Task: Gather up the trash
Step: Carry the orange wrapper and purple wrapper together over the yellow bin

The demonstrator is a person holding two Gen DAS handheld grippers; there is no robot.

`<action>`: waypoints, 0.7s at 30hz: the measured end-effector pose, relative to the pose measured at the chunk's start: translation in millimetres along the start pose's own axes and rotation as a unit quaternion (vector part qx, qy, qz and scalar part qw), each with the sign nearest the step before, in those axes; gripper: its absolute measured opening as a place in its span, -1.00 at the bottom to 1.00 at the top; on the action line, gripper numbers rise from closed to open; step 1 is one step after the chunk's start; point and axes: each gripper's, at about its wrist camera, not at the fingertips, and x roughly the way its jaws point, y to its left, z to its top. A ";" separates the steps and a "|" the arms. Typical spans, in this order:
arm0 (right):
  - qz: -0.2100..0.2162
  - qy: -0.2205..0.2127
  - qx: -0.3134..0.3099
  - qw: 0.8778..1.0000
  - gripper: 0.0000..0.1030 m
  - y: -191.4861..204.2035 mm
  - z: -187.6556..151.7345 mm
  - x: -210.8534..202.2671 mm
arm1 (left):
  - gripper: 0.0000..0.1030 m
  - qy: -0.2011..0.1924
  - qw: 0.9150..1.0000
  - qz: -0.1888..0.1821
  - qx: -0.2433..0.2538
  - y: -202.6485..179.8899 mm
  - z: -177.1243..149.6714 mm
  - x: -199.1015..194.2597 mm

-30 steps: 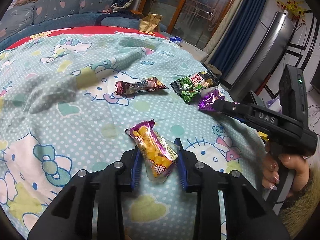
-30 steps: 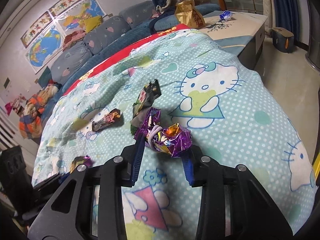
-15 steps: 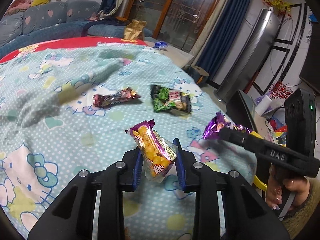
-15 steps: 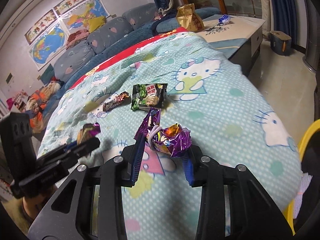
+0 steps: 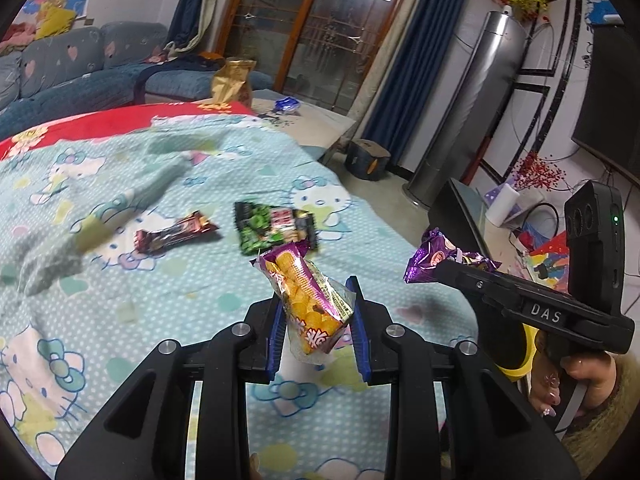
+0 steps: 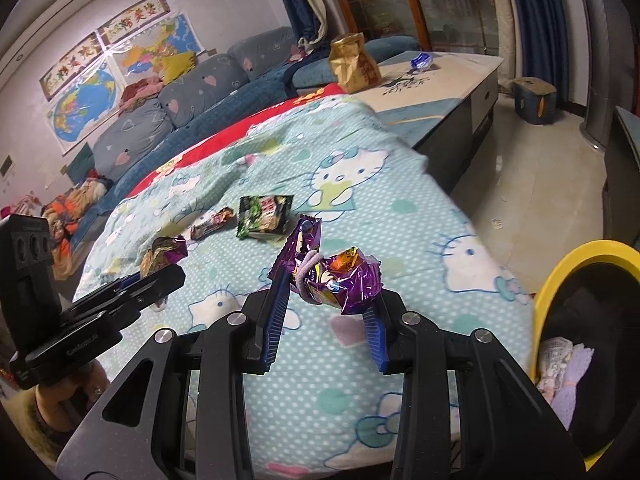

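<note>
My left gripper [image 5: 316, 316] is shut on a yellow and purple snack packet [image 5: 308, 300], held above the Hello Kitty bedspread [image 5: 120, 280]. My right gripper [image 6: 326, 300] is shut on a crumpled purple wrapper [image 6: 340, 280]; it also shows at the right of the left wrist view [image 5: 436, 256]. A brown candy-bar wrapper [image 5: 172, 234] and a green snack packet [image 5: 272, 226] lie on the bedspread beyond both grippers. A yellow-rimmed trash bin [image 6: 576, 264] with trash inside stands at the right of the right wrist view, off the bed's edge.
A low cabinet [image 6: 440, 80] with a gold bag [image 6: 354, 64] and a blue wrapper [image 6: 422, 60] stands behind the bed. A blue sofa [image 5: 80, 76] runs along the back wall. A tall silver cylinder [image 5: 468, 108] and a dark stand [image 5: 460, 212] are at the right.
Both grippers have lifted and swung right, away from the bed's middle, each still holding its wrapper. The yellow-rimmed bin has come fully into the right wrist view.
</note>
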 end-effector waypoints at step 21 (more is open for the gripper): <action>-0.049 -0.039 0.028 0.998 -0.44 -41.6 -0.4 -47.1 | -0.48 -0.001 0.998 -0.047 0.050 -52.9 8.8 7.2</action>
